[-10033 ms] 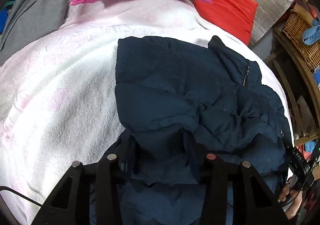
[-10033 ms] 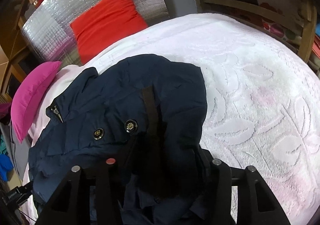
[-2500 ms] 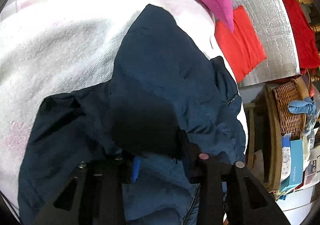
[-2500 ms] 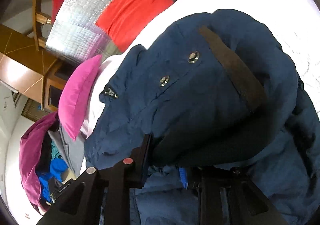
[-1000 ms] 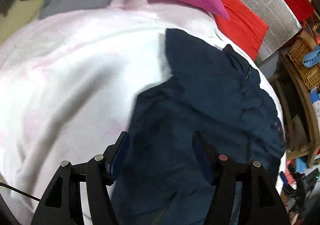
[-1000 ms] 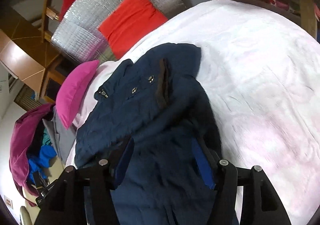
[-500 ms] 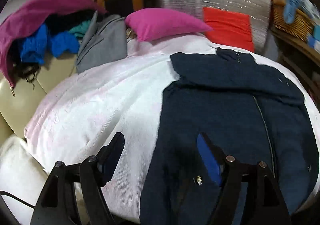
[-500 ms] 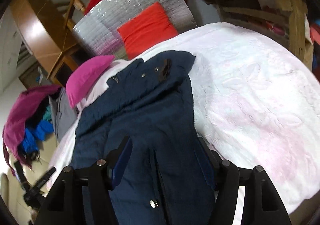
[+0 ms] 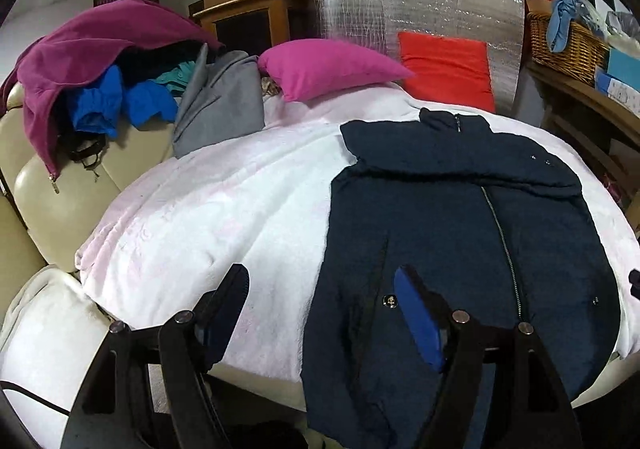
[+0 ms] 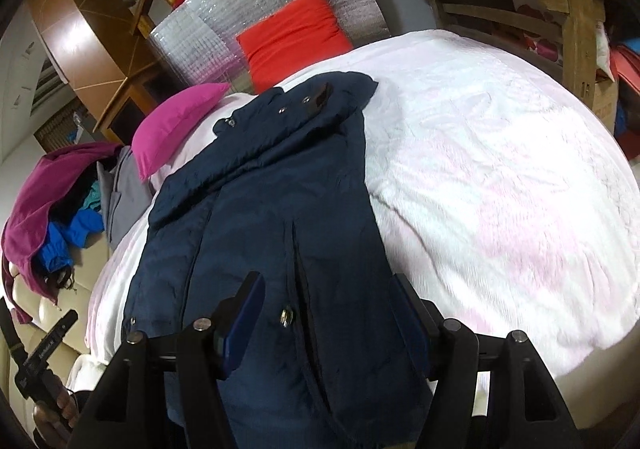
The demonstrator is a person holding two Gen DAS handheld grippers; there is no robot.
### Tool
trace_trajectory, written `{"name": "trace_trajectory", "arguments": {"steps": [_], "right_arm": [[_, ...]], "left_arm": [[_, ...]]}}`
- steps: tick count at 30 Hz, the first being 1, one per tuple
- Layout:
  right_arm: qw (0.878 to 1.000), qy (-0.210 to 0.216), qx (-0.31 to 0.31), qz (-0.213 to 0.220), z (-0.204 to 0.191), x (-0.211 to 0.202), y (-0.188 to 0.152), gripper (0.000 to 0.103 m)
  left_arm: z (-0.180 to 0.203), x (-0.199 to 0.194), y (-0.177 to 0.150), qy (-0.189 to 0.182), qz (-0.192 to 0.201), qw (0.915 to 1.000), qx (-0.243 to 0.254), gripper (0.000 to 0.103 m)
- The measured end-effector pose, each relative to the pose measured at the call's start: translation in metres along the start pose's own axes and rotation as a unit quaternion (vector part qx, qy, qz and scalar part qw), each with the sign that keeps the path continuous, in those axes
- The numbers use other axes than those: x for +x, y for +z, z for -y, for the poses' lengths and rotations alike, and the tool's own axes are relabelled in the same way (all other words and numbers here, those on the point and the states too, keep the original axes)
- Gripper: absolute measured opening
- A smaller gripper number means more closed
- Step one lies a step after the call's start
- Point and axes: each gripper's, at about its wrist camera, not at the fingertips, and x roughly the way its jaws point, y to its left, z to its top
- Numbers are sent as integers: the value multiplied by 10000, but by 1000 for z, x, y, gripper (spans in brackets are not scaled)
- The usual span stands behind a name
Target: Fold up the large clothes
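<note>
Both tools are empty. The left gripper (image 9: 320,301) stands with its fingers spread wide, one finger over the white bedcover (image 9: 208,217) and the other over the jacket (image 9: 460,217). The right gripper (image 10: 328,309) is likewise spread, both fingers above the jacket (image 10: 272,209) hem, touching nothing that can be seen.

The navy jacket lies zipped and front-up on the bed, collar toward the head end near the pink pillow (image 9: 328,67) and red cushion (image 9: 444,69), hem overhanging the near edge. Its sleeves appear folded across the chest, though the fisheye distortion makes this uncertain.

Recommended handling for the next fold: take the hem at its two near corners, one gripper per corner, close firmly on both layers, lift evenly and carry toward the collar so the padded fabric does not skew or bunch.
</note>
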Motion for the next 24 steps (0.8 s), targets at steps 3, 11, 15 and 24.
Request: {"name": "trace_trajectory", "arguments": {"steps": [3,11,15,24], "right_arm": [[9999,-24,-90,-82,-4,-6,-10,68],[9993,-83,-243,-265,-3,-16,-28,68],[9995,-60,-95,-299,5,-15,-28,70],[9982,-125,155,-574,20,-1,-31,71]], "left_arm": [[-3,-6,-1,20,41,10000,-26,76],[-7,3,-7,-112,-299,9994,-136,76],[-15,27,-19,-219,-907,9949,-389,76],[-31,81,-58,-869,-2149,9682,-945,76]]}}
